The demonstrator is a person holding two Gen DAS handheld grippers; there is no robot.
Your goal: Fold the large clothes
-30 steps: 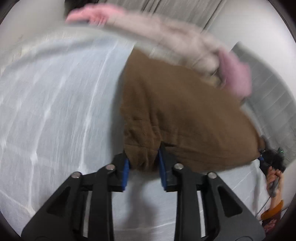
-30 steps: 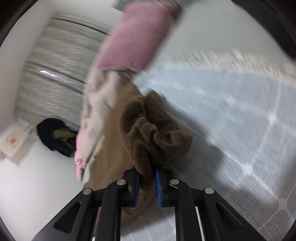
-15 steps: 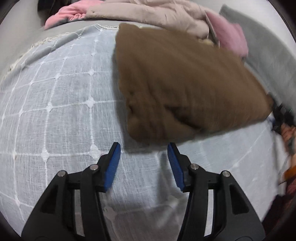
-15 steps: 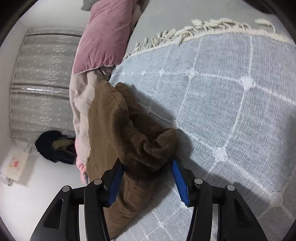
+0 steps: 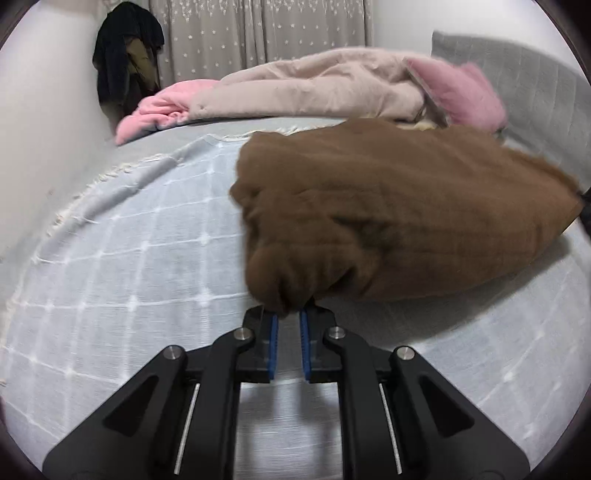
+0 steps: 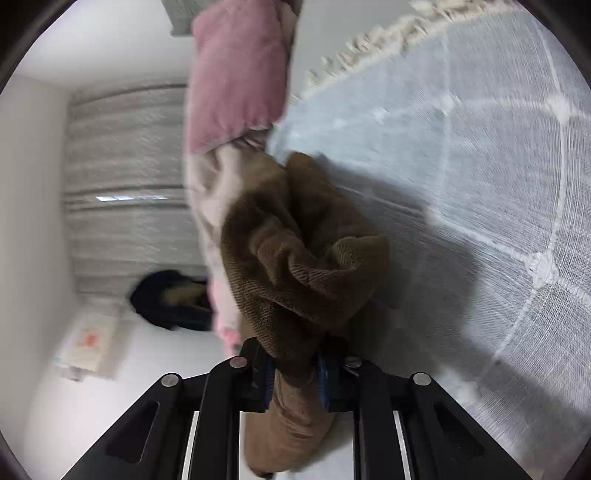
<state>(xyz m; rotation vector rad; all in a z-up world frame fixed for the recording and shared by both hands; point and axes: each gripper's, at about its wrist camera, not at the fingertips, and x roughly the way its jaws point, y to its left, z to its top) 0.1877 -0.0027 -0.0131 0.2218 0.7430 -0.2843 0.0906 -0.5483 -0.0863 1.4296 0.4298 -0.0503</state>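
A brown corduroy garment (image 5: 406, 206) lies folded in a thick slab on the pale blue bedspread (image 5: 129, 258). In the left wrist view its near corner is bunched and pinched between the blue pads of my left gripper (image 5: 288, 317), which is shut on it. In the right wrist view the other end of the brown garment (image 6: 295, 258) stands up in a crumpled wad. My right gripper (image 6: 295, 365) has its jaws closing on that wad, and the pads press into the fabric. More brown cloth hangs below the jaws.
A beige duvet (image 5: 314, 85) and a pink pillow (image 5: 465, 92) lie heaped along the far side of the bed. A grey headboard (image 5: 535, 92) is at the right. Dark clothes (image 5: 125, 55) hang beside the curtain (image 5: 258, 33). The bedspread (image 6: 480, 166) has a fringed edge.
Both grippers let go of the brown garment half a second ago and stood open around it. Both have now closed on its ends again, and the garment is bunched and lifted slightly.
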